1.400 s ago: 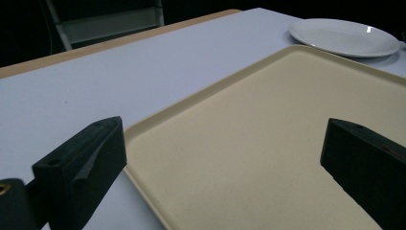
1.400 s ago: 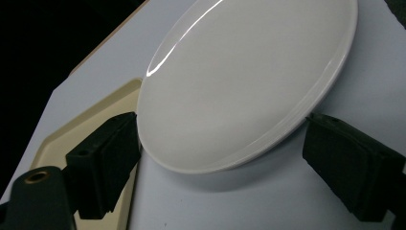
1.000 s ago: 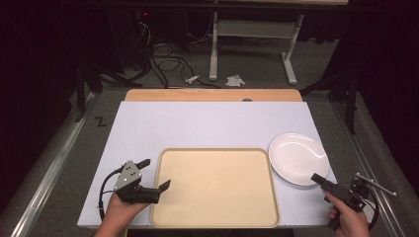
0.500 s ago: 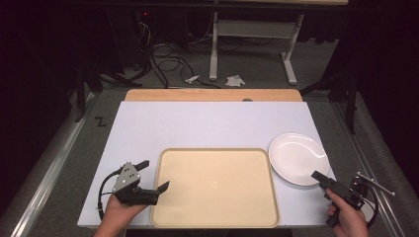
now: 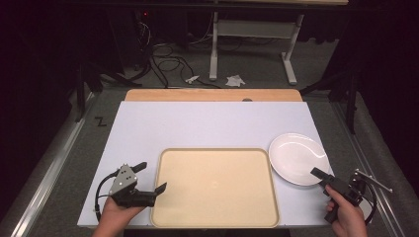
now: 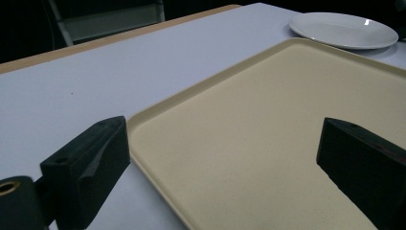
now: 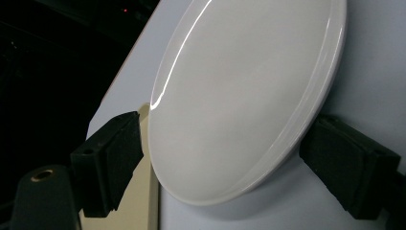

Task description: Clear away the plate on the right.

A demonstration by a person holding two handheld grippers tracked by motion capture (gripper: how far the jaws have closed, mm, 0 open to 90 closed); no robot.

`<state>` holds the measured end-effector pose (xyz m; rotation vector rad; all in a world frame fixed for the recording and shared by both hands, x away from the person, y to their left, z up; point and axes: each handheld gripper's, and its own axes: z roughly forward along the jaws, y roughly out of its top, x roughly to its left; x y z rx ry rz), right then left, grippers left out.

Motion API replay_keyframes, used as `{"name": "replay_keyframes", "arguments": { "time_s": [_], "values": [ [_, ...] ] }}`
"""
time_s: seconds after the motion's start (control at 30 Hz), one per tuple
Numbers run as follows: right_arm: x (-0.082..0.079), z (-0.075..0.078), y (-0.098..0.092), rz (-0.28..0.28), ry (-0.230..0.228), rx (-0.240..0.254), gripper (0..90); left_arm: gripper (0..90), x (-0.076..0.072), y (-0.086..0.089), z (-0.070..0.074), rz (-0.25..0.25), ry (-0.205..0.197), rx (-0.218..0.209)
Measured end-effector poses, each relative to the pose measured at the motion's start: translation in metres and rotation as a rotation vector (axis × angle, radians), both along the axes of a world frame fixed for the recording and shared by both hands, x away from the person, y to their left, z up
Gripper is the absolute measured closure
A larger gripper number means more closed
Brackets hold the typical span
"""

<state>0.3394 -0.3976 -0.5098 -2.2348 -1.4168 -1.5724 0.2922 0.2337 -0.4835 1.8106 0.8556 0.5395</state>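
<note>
Plate not yet lifted.
Right tool (image 5: 316, 172), jaws spread, reaches the plate (image 5: 296, 158) rim; the tray (image 5: 215, 185) lies bare.

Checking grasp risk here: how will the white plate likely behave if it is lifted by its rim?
The white plate looks glossy, so its rim may slip between the pads. It seems rigid and probably breakable. Lying flat with a low rim, it should slide rather than tip if the right tool nudges it.

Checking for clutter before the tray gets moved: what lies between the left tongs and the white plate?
The beige tray lies between the left tongs and the white plate, with nothing on it, as the high view shows.
</note>
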Motion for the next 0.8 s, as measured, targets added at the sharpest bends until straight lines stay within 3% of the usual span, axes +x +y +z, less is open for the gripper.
{"name": "replay_keyframes", "arguments": {
  "time_s": [0.2,0.5,0.6,0.8],
  "values": [
    [0.003,-0.001,-0.002,0.003,0.003,0.005,16.0,5.2,-0.003,0.002,0.0,0.009,-0.004,0.004],
    [-0.001,-0.002,-0.004,-0.012,0.023,-0.053,38.8,5.2,-0.005,0.004,0.001,0.015,-0.009,-0.003],
    [-0.002,-0.005,-0.009,-0.026,0.035,-0.031,49.8,5.3,-0.005,0.004,0.001,0.009,-0.008,-0.002],
    [-0.003,-0.011,-0.017,-0.04,0.044,0.022,61.6,5.4,-0.005,0.004,0.001,0.005,-0.009,-0.003]
  ]
}}
